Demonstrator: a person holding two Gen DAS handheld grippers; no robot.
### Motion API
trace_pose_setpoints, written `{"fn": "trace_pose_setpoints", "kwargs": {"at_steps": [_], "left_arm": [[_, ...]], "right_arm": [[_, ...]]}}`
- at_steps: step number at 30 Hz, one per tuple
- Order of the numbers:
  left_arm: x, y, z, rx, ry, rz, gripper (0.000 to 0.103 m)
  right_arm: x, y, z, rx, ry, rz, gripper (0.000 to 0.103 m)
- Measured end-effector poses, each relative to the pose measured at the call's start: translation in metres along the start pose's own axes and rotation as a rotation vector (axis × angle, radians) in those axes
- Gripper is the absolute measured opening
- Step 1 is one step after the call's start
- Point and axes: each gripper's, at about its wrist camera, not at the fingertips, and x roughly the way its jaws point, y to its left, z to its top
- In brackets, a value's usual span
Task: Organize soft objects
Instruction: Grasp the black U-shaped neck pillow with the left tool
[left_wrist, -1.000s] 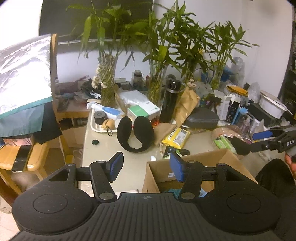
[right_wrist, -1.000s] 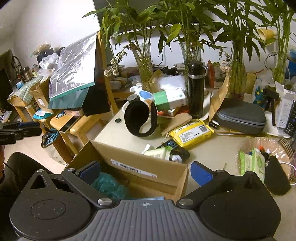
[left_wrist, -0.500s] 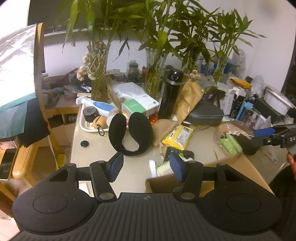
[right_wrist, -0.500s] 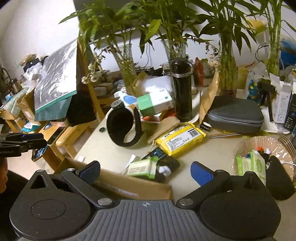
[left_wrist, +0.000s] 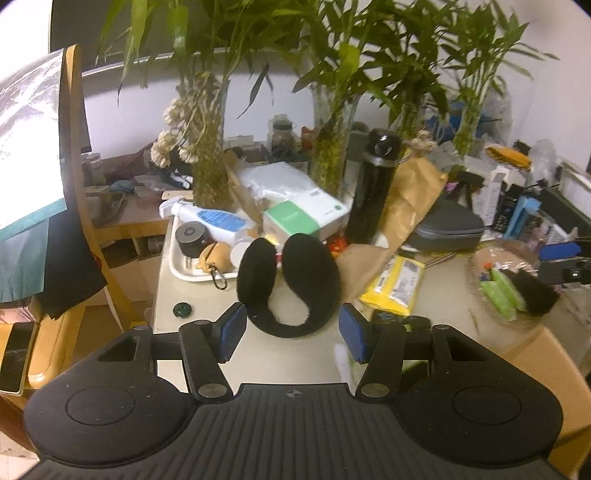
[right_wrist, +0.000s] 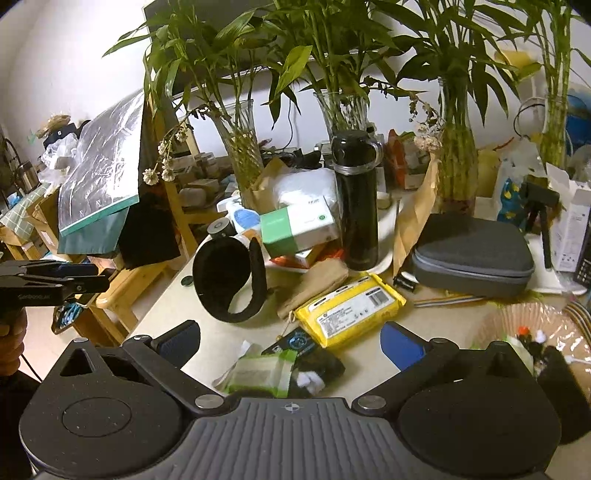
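earmuffs (left_wrist: 289, 284) sit near table edge (left_wrist: 159, 295); both hand-held grippers (left_wrist: 291, 332) (right_wrist: 290, 341) gape empty.

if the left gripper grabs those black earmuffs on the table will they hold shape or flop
The black earmuffs look fuzzy and padded, so the pads would probably sink in rather than slip. The thin band joining the two cups holds a U shape here, so likely springy, though it may flex. They look light for their bulk. The left gripper is open just short of them.
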Motion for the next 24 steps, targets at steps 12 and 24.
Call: {"fn": "trace_pose_setpoints", "kwargs": {"at_steps": [12, 24], "left_arm": [[0.064, 0.028, -0.001, -0.046, 0.095, 0.028, 0.055], [0.118, 0.037, -0.006, -0.011, 0.134, 0.030, 0.055]], "right_arm": [[0.031, -0.016, -0.005, 0.014, -0.027, 0.005, 0.103], [0.038, -0.023, -0.001, 0.054, -0.026, -0.031, 0.103]]}}
